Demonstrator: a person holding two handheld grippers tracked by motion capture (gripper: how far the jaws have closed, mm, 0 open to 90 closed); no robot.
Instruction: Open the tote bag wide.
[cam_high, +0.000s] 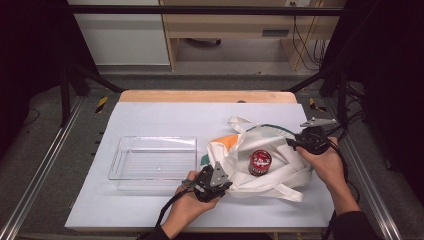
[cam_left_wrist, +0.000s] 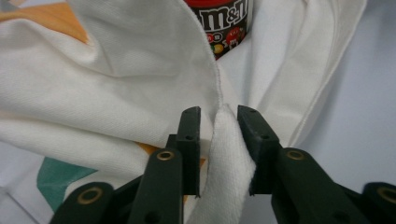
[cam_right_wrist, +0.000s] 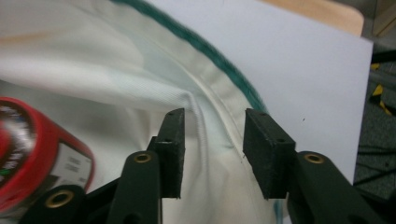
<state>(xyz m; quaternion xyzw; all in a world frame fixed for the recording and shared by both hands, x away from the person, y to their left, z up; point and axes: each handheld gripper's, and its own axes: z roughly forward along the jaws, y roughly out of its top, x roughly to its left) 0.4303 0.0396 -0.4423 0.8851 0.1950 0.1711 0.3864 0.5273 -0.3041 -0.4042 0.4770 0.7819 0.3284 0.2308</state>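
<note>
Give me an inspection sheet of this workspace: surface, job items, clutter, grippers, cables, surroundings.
Surface: white sheet over a wooden table, flat.
Job's things: white cloth bag lies crumpled at the right; a red-lidded candy jar sits in its folds.
Clutter: empty clear plastic tray left of the bag.
Grippers: left hand-held gripper has a white fold of the bag between its jaws, one pad apart from it; right hand-held gripper straddles the bag's rim, pads apart from the cloth.
Cables: one trails from each gripper; more hang by the far cabinet.
Surroundings: dark frame rails, grey floor.
</note>
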